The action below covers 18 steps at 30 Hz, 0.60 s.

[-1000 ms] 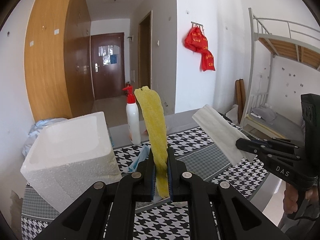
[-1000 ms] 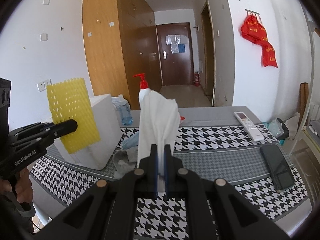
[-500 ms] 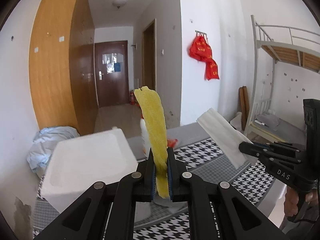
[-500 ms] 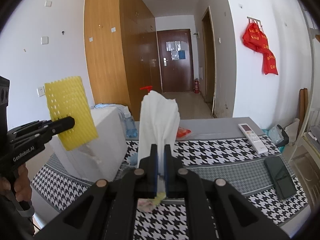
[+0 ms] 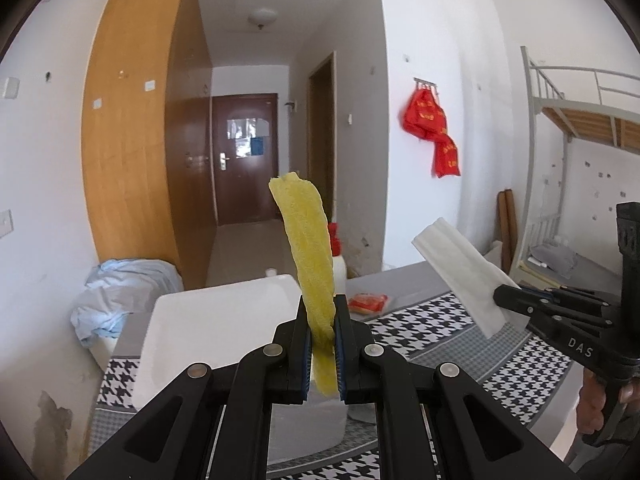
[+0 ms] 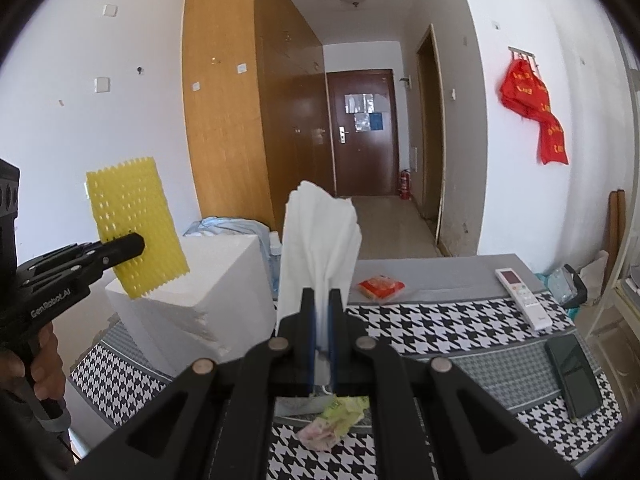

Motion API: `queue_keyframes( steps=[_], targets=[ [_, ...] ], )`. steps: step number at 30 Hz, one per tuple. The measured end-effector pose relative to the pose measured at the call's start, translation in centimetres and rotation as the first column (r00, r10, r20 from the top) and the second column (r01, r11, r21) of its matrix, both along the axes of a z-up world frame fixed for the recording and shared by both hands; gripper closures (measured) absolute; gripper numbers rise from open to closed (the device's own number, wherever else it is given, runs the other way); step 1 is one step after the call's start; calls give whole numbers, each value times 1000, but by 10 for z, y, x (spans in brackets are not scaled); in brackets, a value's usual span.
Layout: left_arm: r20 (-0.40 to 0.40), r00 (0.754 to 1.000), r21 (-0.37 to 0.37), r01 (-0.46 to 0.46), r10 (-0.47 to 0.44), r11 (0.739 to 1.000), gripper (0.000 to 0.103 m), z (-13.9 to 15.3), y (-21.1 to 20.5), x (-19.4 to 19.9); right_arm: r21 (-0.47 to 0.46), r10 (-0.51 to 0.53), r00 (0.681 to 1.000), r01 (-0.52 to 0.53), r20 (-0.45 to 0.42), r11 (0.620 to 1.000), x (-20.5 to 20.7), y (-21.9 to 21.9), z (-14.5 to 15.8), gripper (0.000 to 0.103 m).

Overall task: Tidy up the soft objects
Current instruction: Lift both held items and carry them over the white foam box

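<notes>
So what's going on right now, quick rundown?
Left gripper shut on yellow foam net. Right gripper shut on white tissue. Both held above the white foam box. Nothing blocking.

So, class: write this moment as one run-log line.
left hand-held gripper: shut on yellow foam net | right hand-held gripper: shut on white tissue | both held above white foam box

The yellow foam sheet (image 5: 308,256) hides most of a white bottle (image 5: 340,270) at the far side of the bench (image 5: 404,280); only its red top and one shoulder show. The white tissue (image 6: 320,240) covers part of a clear bottle (image 6: 274,256). Near the lower edge, crumpled scraps (image 6: 334,420), perhaps wrappers, are partly masked by the jaws.
</notes>
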<state>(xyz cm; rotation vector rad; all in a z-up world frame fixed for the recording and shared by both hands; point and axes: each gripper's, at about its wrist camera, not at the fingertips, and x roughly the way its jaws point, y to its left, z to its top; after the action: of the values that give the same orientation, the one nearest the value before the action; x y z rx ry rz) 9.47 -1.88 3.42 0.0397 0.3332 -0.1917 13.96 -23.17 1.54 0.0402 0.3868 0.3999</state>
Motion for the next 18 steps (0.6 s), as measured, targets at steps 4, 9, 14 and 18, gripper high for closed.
queue_keyframes(
  steps=[4, 9, 14, 18],
  targets=[
    [7, 999, 5, -34, 34, 999, 93, 1, 4, 0, 5, 25, 1000, -25, 14, 1000, 4, 3, 3, 95],
    [1, 997, 6, -71, 71, 997, 93, 1, 11, 2, 9, 58, 998, -59, 13, 998, 11, 10, 4, 95],
    [-6, 994, 2, -106, 106, 994, 93, 3, 18, 6, 1, 101, 995, -101, 20, 995, 13, 22, 6, 95],
    [-7, 992, 13, -129, 129, 992, 93, 4, 22, 7, 0, 128, 992, -128, 21, 992, 16, 32, 8, 95]
  ],
)
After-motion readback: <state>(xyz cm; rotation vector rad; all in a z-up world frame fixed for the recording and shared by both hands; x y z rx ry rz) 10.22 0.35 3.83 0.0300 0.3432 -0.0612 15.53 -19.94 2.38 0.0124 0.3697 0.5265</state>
